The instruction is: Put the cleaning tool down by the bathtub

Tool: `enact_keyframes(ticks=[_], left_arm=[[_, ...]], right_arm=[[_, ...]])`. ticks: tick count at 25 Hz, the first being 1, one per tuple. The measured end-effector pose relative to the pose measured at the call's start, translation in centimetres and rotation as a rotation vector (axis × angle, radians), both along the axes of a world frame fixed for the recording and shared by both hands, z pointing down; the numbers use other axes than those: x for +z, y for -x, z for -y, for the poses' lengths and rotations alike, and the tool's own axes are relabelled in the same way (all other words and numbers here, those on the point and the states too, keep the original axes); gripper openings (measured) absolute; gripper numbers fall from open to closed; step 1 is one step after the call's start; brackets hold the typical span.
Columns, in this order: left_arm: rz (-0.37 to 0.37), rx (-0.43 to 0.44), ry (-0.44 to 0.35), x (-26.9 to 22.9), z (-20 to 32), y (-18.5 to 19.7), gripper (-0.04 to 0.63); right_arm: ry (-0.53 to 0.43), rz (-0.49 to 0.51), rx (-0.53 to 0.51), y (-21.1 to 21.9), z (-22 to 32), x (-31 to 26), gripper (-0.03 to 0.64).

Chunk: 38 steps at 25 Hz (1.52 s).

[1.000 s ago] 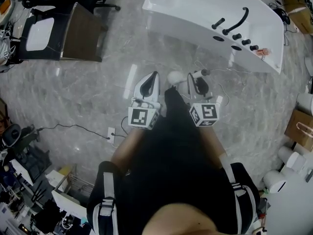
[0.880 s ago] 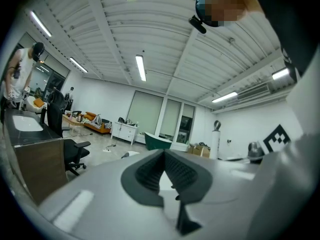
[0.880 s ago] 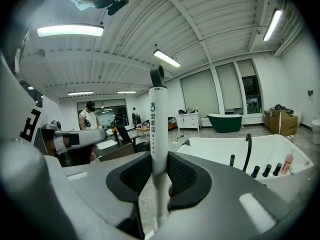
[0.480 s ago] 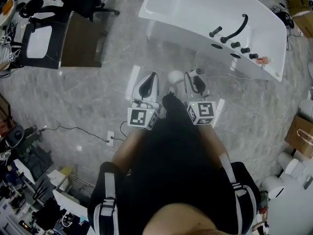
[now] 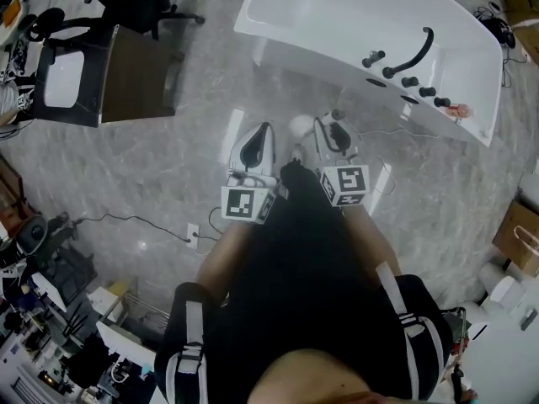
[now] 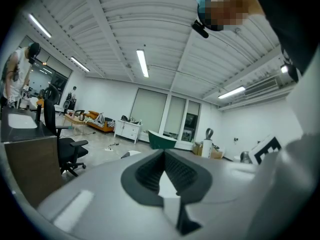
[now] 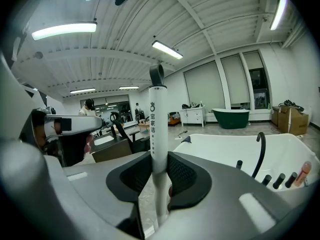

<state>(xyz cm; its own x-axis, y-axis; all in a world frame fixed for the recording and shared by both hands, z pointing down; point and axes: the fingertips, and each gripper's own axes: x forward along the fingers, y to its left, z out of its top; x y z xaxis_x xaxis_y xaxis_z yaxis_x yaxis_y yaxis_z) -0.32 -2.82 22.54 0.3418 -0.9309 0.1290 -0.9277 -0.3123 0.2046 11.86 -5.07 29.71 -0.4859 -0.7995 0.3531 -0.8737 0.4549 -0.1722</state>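
The cleaning tool (image 7: 155,129) is a white stick with a grey hanging loop on top, standing upright between the jaws in the right gripper view. My right gripper (image 7: 159,160) is shut on its handle. From the head view the right gripper (image 5: 334,126) hovers over the marble floor just short of the white bathtub (image 5: 337,15), and the tool's round white head (image 5: 301,127) shows to its left. My left gripper (image 5: 266,130) is alongside, jaws together with nothing in them. In the right gripper view the bathtub (image 7: 225,154) lies ahead to the right.
The tub rim carries a black faucet (image 5: 413,47), several knobs and a pink item (image 5: 459,108). A brown desk (image 5: 135,66) and office chairs stand at the left. A power strip (image 5: 192,232) with its cable lies on the floor. A cardboard box (image 5: 515,230) stands at right.
The person has stepped toward the bathtub and both grippers have come along. The right gripper has shifted a little up and left in the head view, still gripping the tool.
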Motion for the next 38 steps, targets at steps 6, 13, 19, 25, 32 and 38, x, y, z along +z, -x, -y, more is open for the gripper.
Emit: enact_keyframes(ticks=[6, 13, 19, 25, 32, 38], left_arm=[[0.001, -0.004, 0.011, 1.4, 1.8, 0.2, 0.008], [-0.013, -0.01, 0.04, 3.9, 3.7, -0.2, 0.008], [-0.014, -0.02, 0.035, 5.3, 5.8, 0.1, 0.008], [-0.026, -0.004, 0.062, 6.9, 6.7, 0.3, 0.008], [-0.041, 0.032, 0.11, 11.3, 7.7, 0.6, 0.008], [-0.006, 0.102, 0.111, 15.4, 10.7, 1.6, 0.008]], right_arm=[[0.034, -0.008, -0.011, 0.7, 2.9, 3.0, 0.098], [0.076, -0.011, -0.008, 1.1, 5.7, 7.4, 0.098], [0.102, -0.021, 0.001, 1.7, 8.4, 11.7, 0.098], [0.107, -0.044, 0.019, 2.0, 10.6, 15.4, 0.098], [0.131, -0.053, 0.078, 2.4, 13.0, 20.5, 0.097], [0.162, -0.076, 0.117, 3.1, 14.9, 25.7, 0.097]])
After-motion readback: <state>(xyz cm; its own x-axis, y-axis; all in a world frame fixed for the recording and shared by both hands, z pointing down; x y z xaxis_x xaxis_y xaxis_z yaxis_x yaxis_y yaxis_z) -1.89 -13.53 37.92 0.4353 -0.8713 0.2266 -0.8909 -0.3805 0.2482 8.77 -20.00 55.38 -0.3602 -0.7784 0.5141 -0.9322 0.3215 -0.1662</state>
